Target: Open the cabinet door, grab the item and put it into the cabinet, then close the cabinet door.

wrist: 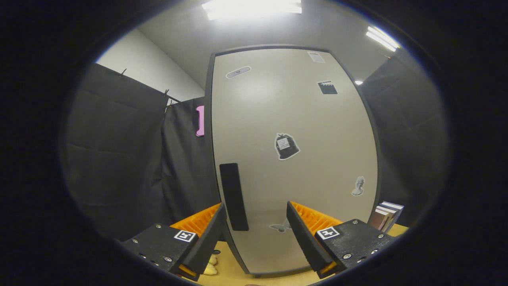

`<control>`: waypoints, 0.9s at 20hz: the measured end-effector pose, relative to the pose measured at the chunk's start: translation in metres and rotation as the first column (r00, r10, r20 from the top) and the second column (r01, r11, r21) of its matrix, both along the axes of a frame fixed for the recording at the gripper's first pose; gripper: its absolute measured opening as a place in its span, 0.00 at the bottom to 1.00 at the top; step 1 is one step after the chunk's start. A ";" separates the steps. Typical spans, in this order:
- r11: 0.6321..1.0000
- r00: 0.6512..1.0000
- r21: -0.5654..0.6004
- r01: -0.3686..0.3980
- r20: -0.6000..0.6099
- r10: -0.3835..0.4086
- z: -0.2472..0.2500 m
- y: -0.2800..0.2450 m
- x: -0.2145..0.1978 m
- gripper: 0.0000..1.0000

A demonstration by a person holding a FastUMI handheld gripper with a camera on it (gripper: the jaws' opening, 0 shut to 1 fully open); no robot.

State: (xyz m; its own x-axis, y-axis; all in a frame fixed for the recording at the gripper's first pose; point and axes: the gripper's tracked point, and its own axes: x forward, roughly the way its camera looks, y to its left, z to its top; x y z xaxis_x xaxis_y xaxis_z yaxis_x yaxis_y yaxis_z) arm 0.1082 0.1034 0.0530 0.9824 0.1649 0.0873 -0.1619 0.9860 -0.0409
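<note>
Cabinet door (pixel 293 159) dead ahead, shut, upright, standing on the wooden tabletop (pixel 234 274). Gripper (pixel 256 226) close in front of it, fingers spread wide, pinching nothing. Dark vertical handle (pixel 234 196) near the door's left edge, low down, sitting between the fingers and closer to the left one; cannot tell whether raised bar or recessed strip, nor whether the left finger touches the door edge. Door panel itself: smooth, flat, stiff, likely slick, decorated with stickers (pixel 286 146), so no purchase on the face; only sensible grab point is that handle, pinched across its narrow width around mid-height. Hinges probably on the right side given handle placement, so expected to swing on a light pull, arc to the right; probably light door, low resistance, but pads could slide off a smooth handle if clamped shallow. Item to stow: possibly the pale soft-looking thing (pixel 210 266) on the table just below the left finger, mostly hidden, identity unclear. Stack of books (pixel 387 216) beside the cabinet's right side, beyond the right finger. First step not yet done.
</note>
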 end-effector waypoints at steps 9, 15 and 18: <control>0.999 0.995 -0.040 0.035 -0.087 -0.039 -0.034 0.015 0.052 0.93; 0.993 0.993 -0.114 -0.012 -0.122 -0.002 -0.044 0.024 0.054 0.36; 0.993 0.989 -0.108 -0.047 -0.142 0.032 -0.043 0.025 0.051 0.28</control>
State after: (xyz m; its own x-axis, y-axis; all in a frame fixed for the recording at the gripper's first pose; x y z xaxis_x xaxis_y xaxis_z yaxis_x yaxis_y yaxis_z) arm 0.1591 0.1280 0.0099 0.9762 0.2047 -0.0713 -0.2123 0.9693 -0.1239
